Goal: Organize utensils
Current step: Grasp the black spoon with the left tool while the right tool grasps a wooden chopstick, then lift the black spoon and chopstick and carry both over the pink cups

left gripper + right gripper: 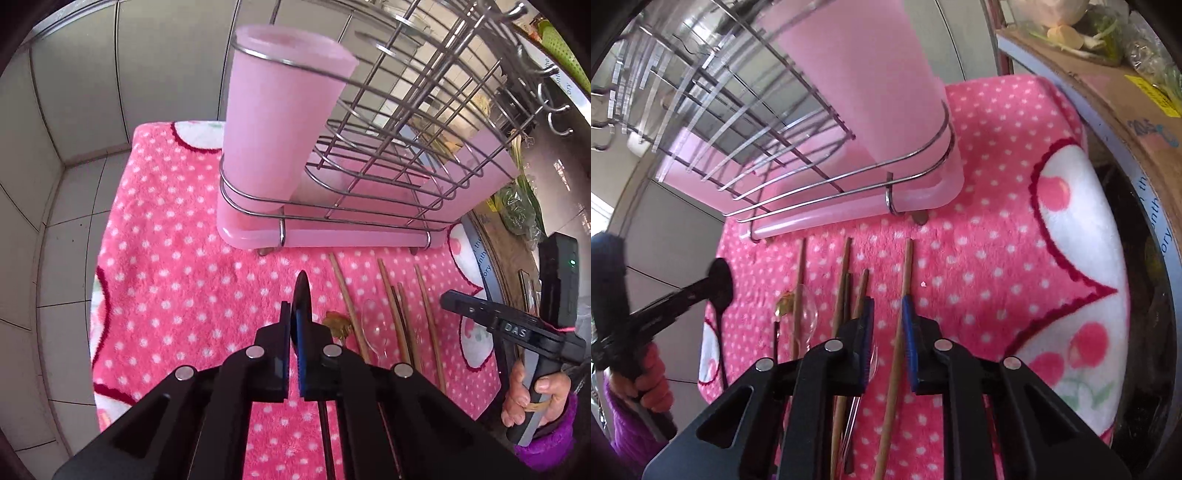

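The black spoon may slip before it gets to the pink cup.

The left gripper point(295, 325) pinches the black spoon point(302, 295) by its thin bowl edge; the right gripper point(888, 332) is open over a chopstick point(899, 332), and the pink cup point(280, 122) stands tall at the towel's point(177, 258) far edge.

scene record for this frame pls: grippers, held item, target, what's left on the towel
left gripper: shut on black plastic spoon
right gripper: open, straddling one wooden chopstick
target: pink plastic utensil cup in the wire dish rack
on towel: other wooden chopsticks, clear plastic spoon, gold spoon
surface: pink polka-dot towel
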